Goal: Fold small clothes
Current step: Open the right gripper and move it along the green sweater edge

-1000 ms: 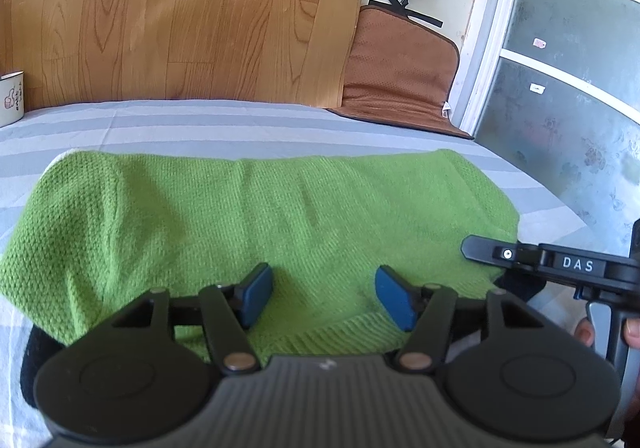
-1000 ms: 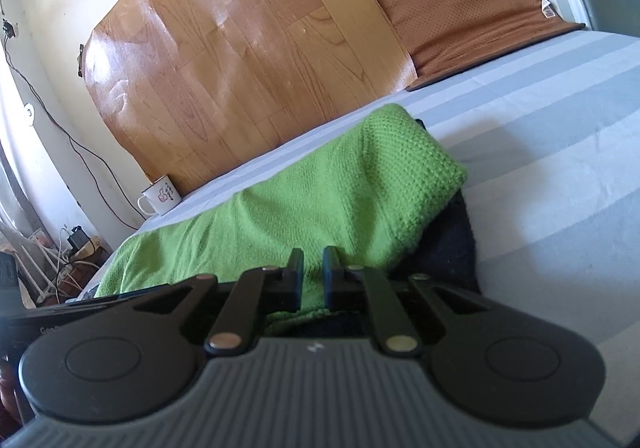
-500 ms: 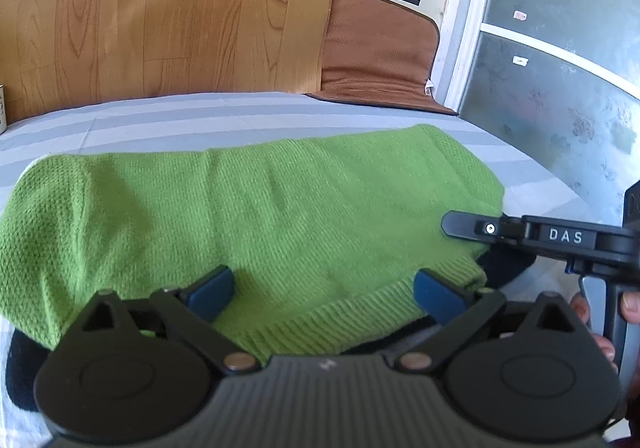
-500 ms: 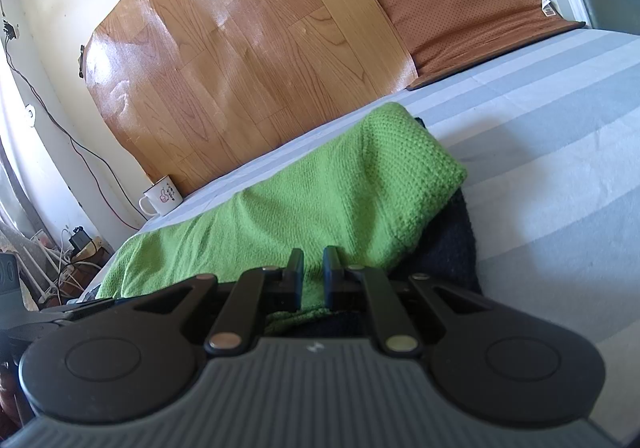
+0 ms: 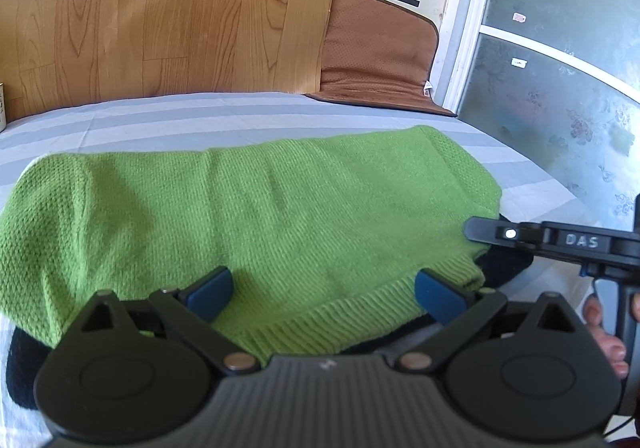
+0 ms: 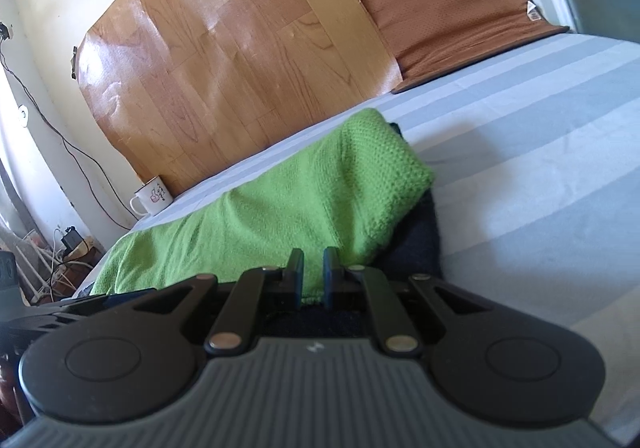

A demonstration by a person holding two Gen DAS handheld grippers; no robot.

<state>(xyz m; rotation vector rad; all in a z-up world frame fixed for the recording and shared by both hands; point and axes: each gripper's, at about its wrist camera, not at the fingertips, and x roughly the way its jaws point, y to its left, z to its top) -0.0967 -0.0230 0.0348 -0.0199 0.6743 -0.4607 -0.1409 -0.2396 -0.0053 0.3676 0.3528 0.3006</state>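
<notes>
- Since a second ago the left gripper (image 5: 324, 298) has spread its blue fingers (image 5: 208, 290) from a narrow gap to fully wide; nothing is between the pads.
- The right gripper (image 6: 311, 278) was clamped shut a moment ago; its fingers are now parting slightly, with the hem of the green knitted sweater (image 5: 248, 215) in the slim gap, no longer pressed.
- The sweater lies folded lengthwise on the striped bed (image 5: 160, 115), over a dark garment (image 6: 416, 248) that peeks out beneath.
- The left gripper tilts down over the ribbed hem; the right points almost level along the sweater.
- The person's right hand (image 5: 604, 332) is partly cut off at the frame edge.
- A white mug (image 6: 152, 197) stands at the far bedside.
</notes>
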